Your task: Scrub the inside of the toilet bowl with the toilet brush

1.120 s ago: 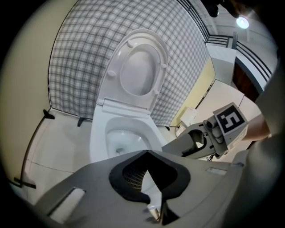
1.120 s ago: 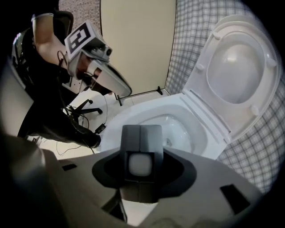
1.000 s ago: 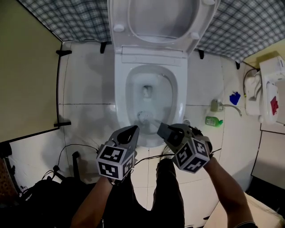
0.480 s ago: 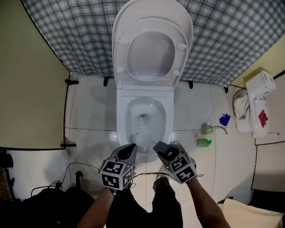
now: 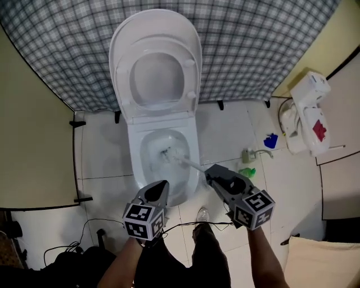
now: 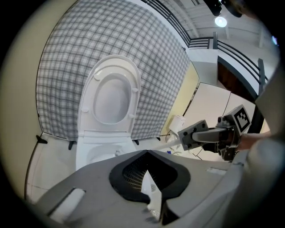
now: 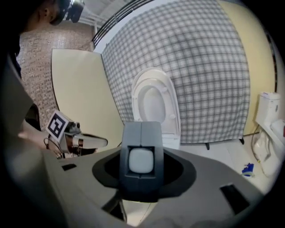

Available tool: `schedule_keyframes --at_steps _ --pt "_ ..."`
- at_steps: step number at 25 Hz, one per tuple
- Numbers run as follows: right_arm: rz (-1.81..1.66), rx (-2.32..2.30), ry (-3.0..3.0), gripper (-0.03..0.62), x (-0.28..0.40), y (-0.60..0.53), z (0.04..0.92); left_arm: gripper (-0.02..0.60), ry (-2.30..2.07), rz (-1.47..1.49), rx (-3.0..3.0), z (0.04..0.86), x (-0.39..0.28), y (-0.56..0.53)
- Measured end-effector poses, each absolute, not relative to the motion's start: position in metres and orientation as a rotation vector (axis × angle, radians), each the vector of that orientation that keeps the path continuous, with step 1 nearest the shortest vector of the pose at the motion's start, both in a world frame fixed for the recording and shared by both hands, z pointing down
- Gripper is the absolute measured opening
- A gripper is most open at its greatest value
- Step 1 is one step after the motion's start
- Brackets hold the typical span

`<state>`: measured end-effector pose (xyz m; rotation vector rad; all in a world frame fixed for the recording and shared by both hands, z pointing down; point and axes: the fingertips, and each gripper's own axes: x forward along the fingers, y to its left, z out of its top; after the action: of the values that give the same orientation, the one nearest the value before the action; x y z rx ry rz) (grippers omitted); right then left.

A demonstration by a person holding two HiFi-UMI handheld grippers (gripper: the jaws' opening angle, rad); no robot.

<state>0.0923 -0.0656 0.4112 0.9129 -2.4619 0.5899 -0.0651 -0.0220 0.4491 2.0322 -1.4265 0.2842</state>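
— Where is the toilet brush (image 5: 167, 153)?
— Its bristled head is down inside the toilet bowl (image 5: 135, 164), toward the back of the basin. Whether it presses on the porcelain cannot be told. The pale handle (image 5: 191, 164) slants up and out over the bowl's right side to the right gripper (image 5: 217, 173).
— And the jaws there?
— They are clamped on the dark grey block at the handle's end. The right gripper view shows that block squarely between them, with a pale square face turned toward the camera.
— What about the left gripper (image 5: 160, 188)?
— The person holds it over the bowl's front rim, to the left of the handle and apart from it. Its jaws are together at the tips with nothing between them, as the left gripper view shows.
— How does the toilet stand?
— The seat (image 5: 125, 84) and the lid (image 5: 154, 16) are both raised. They lean back against a grey checked wall covering (image 5: 253, 45).
— What lies around it?
— There are white floor tiles (image 5: 101, 146) on both sides and a pale yellow partition (image 5: 28, 140) at the left. To the right of the toilet a green bottle (image 5: 246, 172) stands on the floor, near a small blue thing (image 5: 270, 140). The person's dark trouser legs (image 5: 211, 253) and one shoe (image 5: 202, 215) show below, between the two arms.
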Motion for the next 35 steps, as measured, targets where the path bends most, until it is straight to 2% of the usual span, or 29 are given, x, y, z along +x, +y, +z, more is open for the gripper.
schedule_keyframes --at_steps 7,12,20,35 --pt "0.615 1.185 -2.486 0.19 0.174 -0.071 0.366 0.009 -1.275 0.324 2.14 0.445 0.004 -0.039" --pt "0.64 1.339 -2.412 0.19 0.235 -0.068 0.369 0.011 -1.174 0.366 2.197 0.455 0.052 -0.044" --pt "0.809 1.407 -2.179 0.19 0.296 -0.047 0.46 0.01 -1.063 0.486 2.214 0.499 0.104 -0.038" --pt "0.857 1.287 -1.901 0.19 0.316 -0.039 0.655 0.009 -0.929 0.576 2.167 0.603 0.135 -0.021"
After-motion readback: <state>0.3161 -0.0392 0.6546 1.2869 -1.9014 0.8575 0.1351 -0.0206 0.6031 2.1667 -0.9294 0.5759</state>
